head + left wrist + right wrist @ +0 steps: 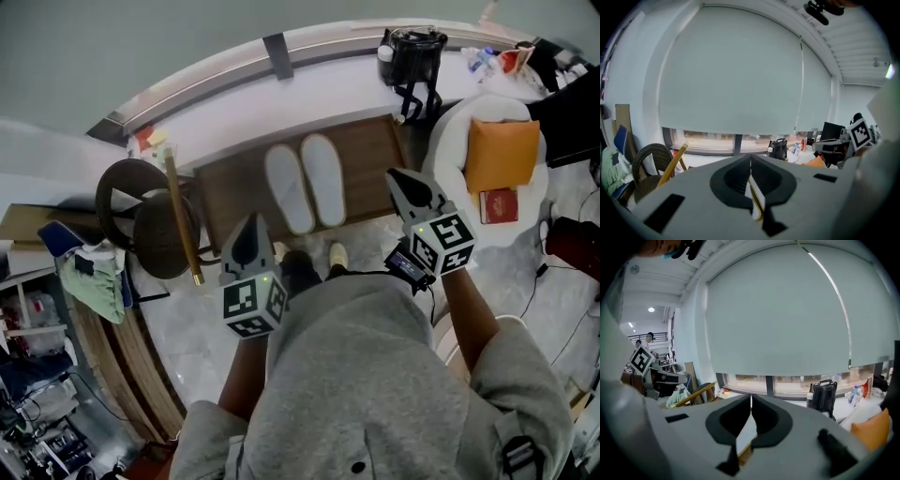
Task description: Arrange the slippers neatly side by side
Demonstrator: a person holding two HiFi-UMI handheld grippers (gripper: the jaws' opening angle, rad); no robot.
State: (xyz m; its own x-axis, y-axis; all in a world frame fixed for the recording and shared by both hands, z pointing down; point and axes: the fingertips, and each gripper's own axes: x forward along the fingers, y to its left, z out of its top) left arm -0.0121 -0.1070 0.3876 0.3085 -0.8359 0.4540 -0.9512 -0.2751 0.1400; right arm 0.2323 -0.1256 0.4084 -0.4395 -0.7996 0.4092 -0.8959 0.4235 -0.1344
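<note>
Left of the mat [375, 150]: wicker chair [141, 220] with a wooden stick [180, 211] leaning on it. Left gripper [250, 230] hangs over the mat's near-left corner, jaws pressed together and empty, aimed at the window, not down. Slippers [305, 183] lie mid-mat, parallel, just beside each other, so the pair looks arranged. Right gripper [401, 181] hangs over the mat's near-right corner, jaws also pressed together and empty. Both are probably held high so they can't nudge the pair. Black bag [412, 56] sits beyond the mat's far-right corner.

Two slippers [288, 187] [323, 178], two tools [251, 225] [398, 178], one black bag [412, 56], one orange cushion [502, 155].
</note>
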